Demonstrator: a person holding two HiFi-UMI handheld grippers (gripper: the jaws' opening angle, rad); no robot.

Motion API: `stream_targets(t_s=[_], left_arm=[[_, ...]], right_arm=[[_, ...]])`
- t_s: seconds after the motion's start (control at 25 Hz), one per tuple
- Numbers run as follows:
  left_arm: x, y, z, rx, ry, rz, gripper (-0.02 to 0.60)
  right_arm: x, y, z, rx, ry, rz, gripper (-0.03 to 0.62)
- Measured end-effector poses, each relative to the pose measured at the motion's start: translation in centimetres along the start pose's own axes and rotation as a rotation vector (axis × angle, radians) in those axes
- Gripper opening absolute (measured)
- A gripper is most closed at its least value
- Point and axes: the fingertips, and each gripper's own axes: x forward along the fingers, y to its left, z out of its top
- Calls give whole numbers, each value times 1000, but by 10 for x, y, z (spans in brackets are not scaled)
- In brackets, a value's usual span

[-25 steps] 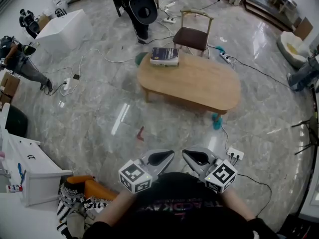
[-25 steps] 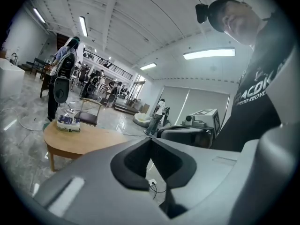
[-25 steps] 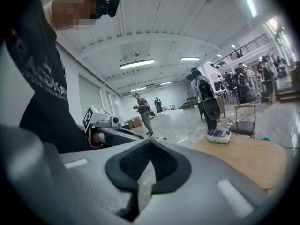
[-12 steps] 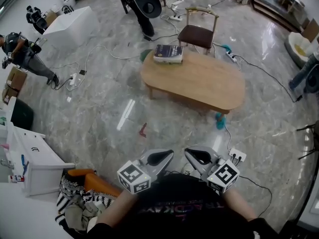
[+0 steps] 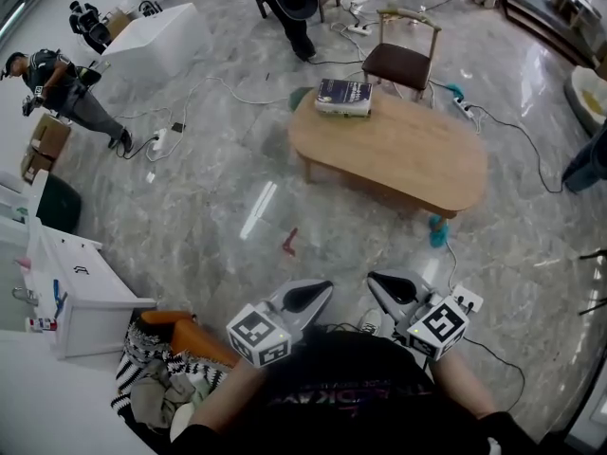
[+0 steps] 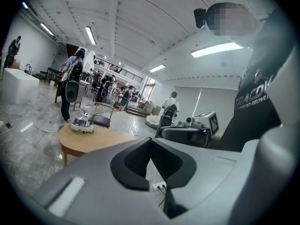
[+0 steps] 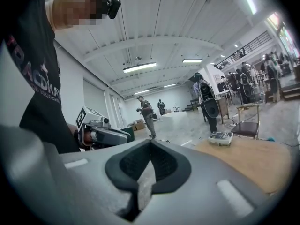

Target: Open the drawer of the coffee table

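Left gripper (image 5: 315,292) and right gripper (image 5: 383,283) side by side — jaws closed, empty.

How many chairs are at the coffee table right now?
1: the wooden chair at the far side of the coffee table, near the end holding the books. Others could sit outside the views.
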Motion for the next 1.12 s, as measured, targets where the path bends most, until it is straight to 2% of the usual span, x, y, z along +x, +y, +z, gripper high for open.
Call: stream_targets(t_s=[0.2, 0.32, 0.48, 0.68, 0.92, 1.12], left_arm=[[-23, 62, 4, 16, -4, -11, 6], [-41, 110, 10, 22, 9, -36, 6], [-67, 179, 25, 33, 52, -80, 6], [-91, 263, 48, 43, 60, -117, 6], [-110, 330, 57, 47, 75, -171, 6], [-108, 367, 57, 38, 94, -187, 6]], right_arm=[[53, -4, 0, -1, 1, -43, -3], [94, -10, 4, 3, -11, -110, -3], [157, -16, 16, 67, -35, -210, -3], [226, -21, 32, 51, -43, -302, -3], [269, -29, 33, 67, -49, -440, -3], [277, -46, 28, 91, -35, -526, -3]])
